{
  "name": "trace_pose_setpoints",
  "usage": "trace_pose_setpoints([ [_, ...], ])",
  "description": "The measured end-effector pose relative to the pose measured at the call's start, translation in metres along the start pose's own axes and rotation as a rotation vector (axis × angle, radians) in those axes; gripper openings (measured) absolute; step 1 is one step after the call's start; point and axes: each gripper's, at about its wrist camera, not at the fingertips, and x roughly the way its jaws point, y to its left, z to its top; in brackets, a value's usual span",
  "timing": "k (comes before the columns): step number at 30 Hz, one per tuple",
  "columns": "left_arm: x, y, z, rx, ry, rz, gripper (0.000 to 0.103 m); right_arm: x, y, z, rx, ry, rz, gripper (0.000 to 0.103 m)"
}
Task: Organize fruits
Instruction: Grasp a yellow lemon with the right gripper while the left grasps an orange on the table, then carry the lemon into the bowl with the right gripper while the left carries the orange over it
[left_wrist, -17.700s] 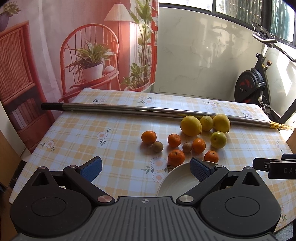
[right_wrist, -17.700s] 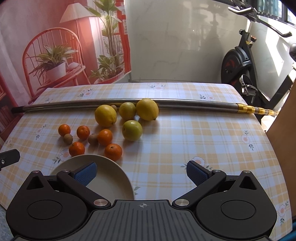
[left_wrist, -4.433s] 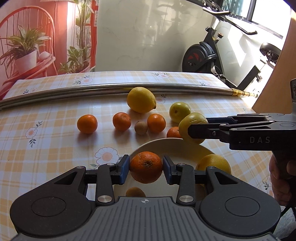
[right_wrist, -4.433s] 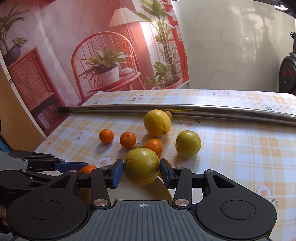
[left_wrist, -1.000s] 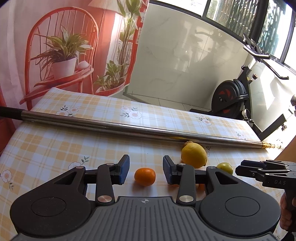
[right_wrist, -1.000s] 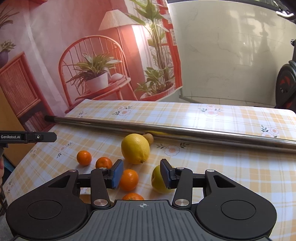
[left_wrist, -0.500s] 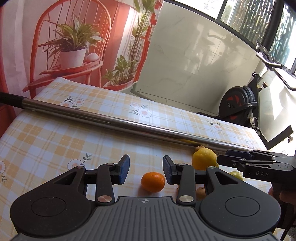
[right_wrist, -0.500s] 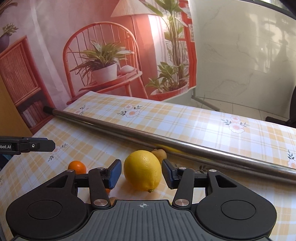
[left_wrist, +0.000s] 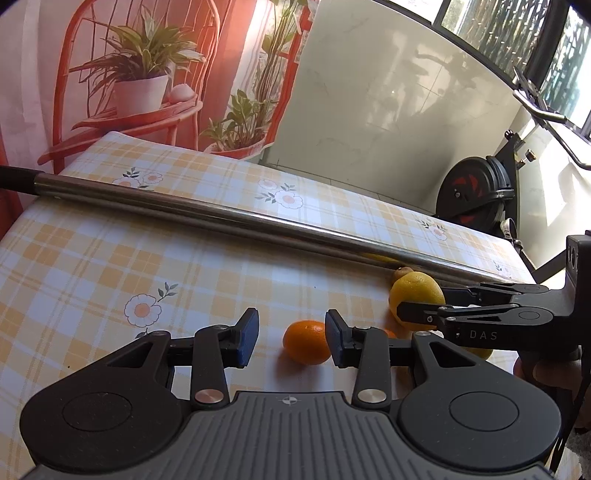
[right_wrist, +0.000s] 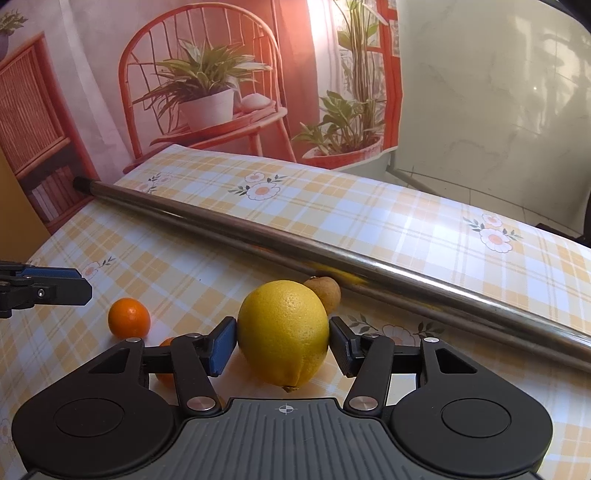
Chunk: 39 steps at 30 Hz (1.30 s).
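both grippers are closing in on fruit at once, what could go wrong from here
1. The left gripper sits off-centre: the orange lies by its right finger, so closing may nudge it away.
2. The lemon nearly fills the right gripper; a shallow hold on that round skin might slip.
3. The small brown fruit beside the lemon, near the metal pole, could get bumped.

Right hand-held gripper (right_wrist: 282, 347) bracketing lemon (right_wrist: 283, 331), tangerine (right_wrist: 129, 318) left

A large yellow lemon (right_wrist: 283, 329) (stem end down) sits on the table, small orange (right_wrist: 129, 318) nearby.
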Motion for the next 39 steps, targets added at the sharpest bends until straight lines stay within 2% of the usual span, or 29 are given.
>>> trace_pose_setpoints([
  [8, 0.001, 0.004, 0.000, -0.043, 0.010, -0.013, 0.041, -0.027, -0.005, -0.015, 0.067, -0.063, 0.009, 0.050],
  [14, 0.007, -0.003, -0.002, -0.026, 0.025, -0.028, 0.043, -0.067, -0.015, -0.025, 0.118, -0.172, -0.067, 0.050],
  [15, 0.008, -0.005, -0.003, -0.013, 0.023, -0.042, 0.045, -0.074, -0.017, -0.028, 0.125, -0.190, -0.073, 0.050],
  [17, 0.011, -0.009, -0.005, 0.014, 0.013, -0.059, 0.066, -0.086, -0.020, -0.033, 0.151, -0.214, -0.073, 0.050],
  [18, 0.012, -0.010, -0.006, 0.023, 0.010, -0.053, 0.067, -0.092, -0.023, -0.036, 0.169, -0.224, -0.073, 0.050],
  [25, 0.027, -0.013, -0.012, 0.077, 0.044, -0.014, 0.067, -0.123, -0.022, -0.060, 0.226, -0.264, -0.089, 0.050],
  [29, 0.035, -0.015, -0.013, 0.111, 0.051, 0.002, 0.065, -0.131, -0.018, -0.071, 0.243, -0.259, -0.078, 0.050],
  [36, 0.043, -0.017, -0.015, 0.108, 0.059, 0.017, 0.058, -0.135, -0.016, -0.081, 0.251, -0.243, -0.083, 0.050],
  [37, 0.045, -0.017, -0.015, 0.109, 0.060, 0.018, 0.054, -0.135, -0.016, -0.083, 0.252, -0.239, -0.086, 0.050],
  [38, 0.044, -0.017, -0.015, 0.111, 0.059, 0.017, 0.045, -0.135, -0.016, -0.084, 0.253, -0.237, -0.088, 0.050],
  [39, 0.044, -0.018, -0.016, 0.117, 0.056, 0.018, 0.040, -0.135, -0.016, -0.086, 0.256, -0.233, -0.087, 0.050],
])
